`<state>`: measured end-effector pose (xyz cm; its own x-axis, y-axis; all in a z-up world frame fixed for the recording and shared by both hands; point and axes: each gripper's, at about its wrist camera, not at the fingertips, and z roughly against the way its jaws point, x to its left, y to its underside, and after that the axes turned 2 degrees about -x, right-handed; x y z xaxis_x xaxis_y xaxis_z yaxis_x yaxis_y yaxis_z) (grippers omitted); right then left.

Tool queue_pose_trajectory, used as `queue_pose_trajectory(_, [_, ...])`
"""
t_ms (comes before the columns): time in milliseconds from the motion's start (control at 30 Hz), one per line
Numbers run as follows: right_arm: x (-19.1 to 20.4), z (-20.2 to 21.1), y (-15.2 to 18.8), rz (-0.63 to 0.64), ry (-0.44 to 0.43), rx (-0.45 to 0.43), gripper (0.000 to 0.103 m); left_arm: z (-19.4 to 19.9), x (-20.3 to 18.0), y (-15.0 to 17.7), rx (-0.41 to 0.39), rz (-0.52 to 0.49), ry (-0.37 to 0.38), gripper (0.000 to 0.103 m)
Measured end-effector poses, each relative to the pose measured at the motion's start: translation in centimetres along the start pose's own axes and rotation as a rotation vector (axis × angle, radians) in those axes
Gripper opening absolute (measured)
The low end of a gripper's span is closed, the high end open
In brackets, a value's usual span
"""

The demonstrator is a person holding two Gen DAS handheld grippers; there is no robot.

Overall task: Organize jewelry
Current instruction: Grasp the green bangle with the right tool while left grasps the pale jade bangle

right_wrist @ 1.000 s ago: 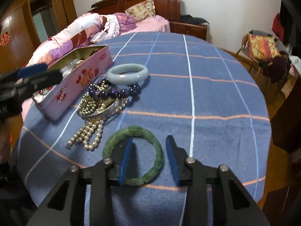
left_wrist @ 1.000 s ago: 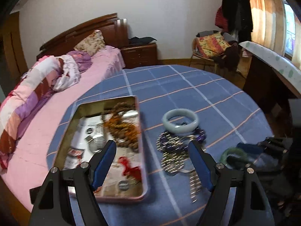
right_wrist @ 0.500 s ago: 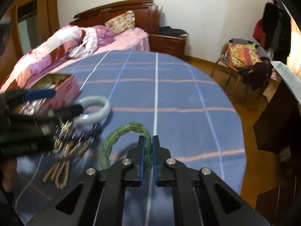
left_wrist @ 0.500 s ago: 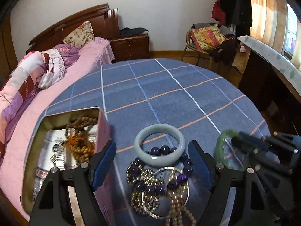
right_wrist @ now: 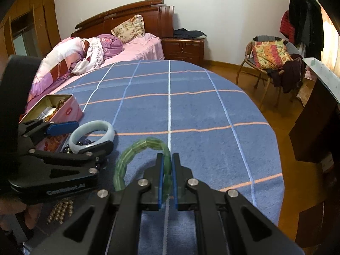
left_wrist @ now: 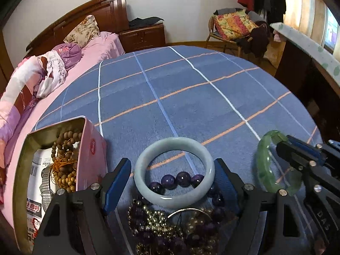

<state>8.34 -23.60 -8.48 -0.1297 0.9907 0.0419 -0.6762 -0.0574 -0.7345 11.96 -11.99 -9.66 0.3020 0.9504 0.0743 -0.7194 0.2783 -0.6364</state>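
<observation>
Jewelry sits on a blue checked tablecloth: pink tin with wooden beads at left, bead heap, pale jade bangle. Left gripper wide open, straddling the pale bangle, pads clear. Right gripper clamped on green bangle, lifted. Step: pickup. Next, presumably: close left, carry both to tin.

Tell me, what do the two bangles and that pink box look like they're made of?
Pale bangle: probably polished jade or glass, with a smooth milky gloss. Green bangle: translucent stone or glass segments, faceted. Pink box: likely printed tin, its inside bare, dull metal.
</observation>
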Motion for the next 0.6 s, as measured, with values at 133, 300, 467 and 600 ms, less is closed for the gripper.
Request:
queue_pose_trajectory(133, [0.0, 0.0, -0.2, 0.000, -0.002, -0.001, 0.009, -0.3, -0.5, 0.3, -0.003, -0.046, -0.038, 0.077])
queue_pose_trajectory(300, [0.0, 0.1, -0.1, -0.001, -0.006, -0.006, 0.009, -0.1, -0.4, 0.4, -0.013, -0.067, -0.031, 0.075])
queue_pose_trajectory(467, [-0.1, 0.2, -0.1, -0.005, -0.013, -0.016, 0.009, 1.0, 0.0, 0.6, -0.034, -0.043, 0.008, 0.075])
queue_pose_trajectory(600, [-0.1, 0.4, -0.1, -0.004, -0.014, -0.026, 0.009, 2.5, -0.2, 0.5, -0.080, -0.044, 0.024, 0.075])
